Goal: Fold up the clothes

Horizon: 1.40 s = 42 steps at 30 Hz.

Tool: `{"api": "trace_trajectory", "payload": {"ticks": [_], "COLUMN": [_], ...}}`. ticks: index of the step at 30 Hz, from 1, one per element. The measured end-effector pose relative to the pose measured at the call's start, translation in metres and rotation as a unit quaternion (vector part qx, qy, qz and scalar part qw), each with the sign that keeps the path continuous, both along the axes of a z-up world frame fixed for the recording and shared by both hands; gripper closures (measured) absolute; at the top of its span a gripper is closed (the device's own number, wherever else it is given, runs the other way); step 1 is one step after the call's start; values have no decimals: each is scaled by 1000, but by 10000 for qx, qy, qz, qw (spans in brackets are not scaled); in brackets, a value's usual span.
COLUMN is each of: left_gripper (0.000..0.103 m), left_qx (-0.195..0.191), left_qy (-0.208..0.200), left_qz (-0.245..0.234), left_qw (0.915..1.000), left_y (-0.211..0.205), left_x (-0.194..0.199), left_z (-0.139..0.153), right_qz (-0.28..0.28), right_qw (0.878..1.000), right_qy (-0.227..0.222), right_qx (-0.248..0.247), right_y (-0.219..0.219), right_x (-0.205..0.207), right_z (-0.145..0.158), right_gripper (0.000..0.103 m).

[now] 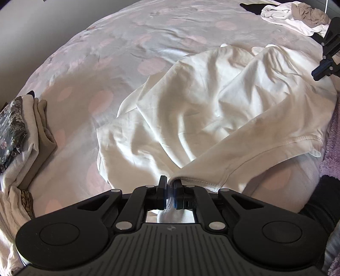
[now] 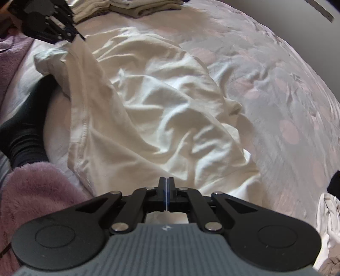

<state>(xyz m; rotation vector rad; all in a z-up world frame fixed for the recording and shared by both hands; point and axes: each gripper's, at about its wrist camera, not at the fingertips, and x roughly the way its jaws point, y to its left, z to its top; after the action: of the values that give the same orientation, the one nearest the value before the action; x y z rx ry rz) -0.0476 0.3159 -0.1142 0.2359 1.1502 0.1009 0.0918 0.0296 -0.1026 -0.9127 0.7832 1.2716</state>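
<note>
A crumpled white garment (image 1: 212,106) lies spread on the bed. In the left wrist view my left gripper (image 1: 170,182) is shut on the garment's stitched hem at its near corner, and the cloth rises from the bed into the pads. The right gripper (image 1: 325,68) shows at the far right edge, over the garment's other side. In the right wrist view the same garment (image 2: 159,102) fills the middle. My right gripper (image 2: 166,180) is shut at its near edge, with a thin sliver of white cloth between the pads. The left gripper (image 2: 78,38) holds up a corner at top left.
The bed cover (image 1: 127,53) is grey with pink dots. Folded clothes (image 1: 25,131) are stacked at its left edge. A loose heap of clothes (image 1: 297,17) lies at the far right corner. A person's leg in a black sock (image 2: 23,131) and purple fleece (image 2: 38,191) border the garment.
</note>
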Motion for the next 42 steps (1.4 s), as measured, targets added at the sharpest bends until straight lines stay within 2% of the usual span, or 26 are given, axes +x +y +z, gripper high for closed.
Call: {"api": "trace_trajectory", "payload": {"ticks": [4,7,9,12,18,22,27,29,31,34,38,40,42], "left_gripper": [99,99,99,99,99,99,99,99,99,99,99,99,99], "left_qx": [-27,-47,-65,-112,-212,-246,-251,-218,-190,-170,-77,-61,-6], "left_qy": [94,120,106,75,25,13,-27,-51,-109,-233,-467,-614,-826], "left_qz": [-8,-23,-29,-26,36,84,115,113,123,144,175,202,210], "left_qw": [10000,9999,9999,9999,9998,9997,9996,9997,9997,9995,9987,9979,9964], "left_y": [4,5,6,7,9,11,10,8,6,3,-2,-4,-9], "left_x": [5,6,5,3,2,3,1,-1,-5,-13,-25,-30,-35], "left_z": [-8,-10,-9,-8,-8,-10,-10,-8,-3,7,27,38,53], "right_qz": [977,1556,1698,1866,2133,2017,1673,1627,1631,1416,886,457,28], "right_qw": [9951,9873,9845,9803,9708,9699,9735,9747,9760,9832,9945,9977,9958], "right_qy": [148,201,100,103,224,369,557,456,311,117,-160,-485,-850], "right_qx": [13,-242,-426,-637,-1074,-1311,-1453,-1466,-1413,-1147,-545,-111,341], "right_y": [9,14,19,25,40,49,53,53,50,39,17,8,-1], "right_x": [-39,-66,-72,-72,-71,-66,-58,-60,-64,-65,-60,-57,-53], "right_z": [7,-4,-13,-23,-38,-48,-61,-61,-58,-44,-14,11,37], "right_gripper": [97,95,93,74,70,64,64,72,87,96,97,97,97]}}
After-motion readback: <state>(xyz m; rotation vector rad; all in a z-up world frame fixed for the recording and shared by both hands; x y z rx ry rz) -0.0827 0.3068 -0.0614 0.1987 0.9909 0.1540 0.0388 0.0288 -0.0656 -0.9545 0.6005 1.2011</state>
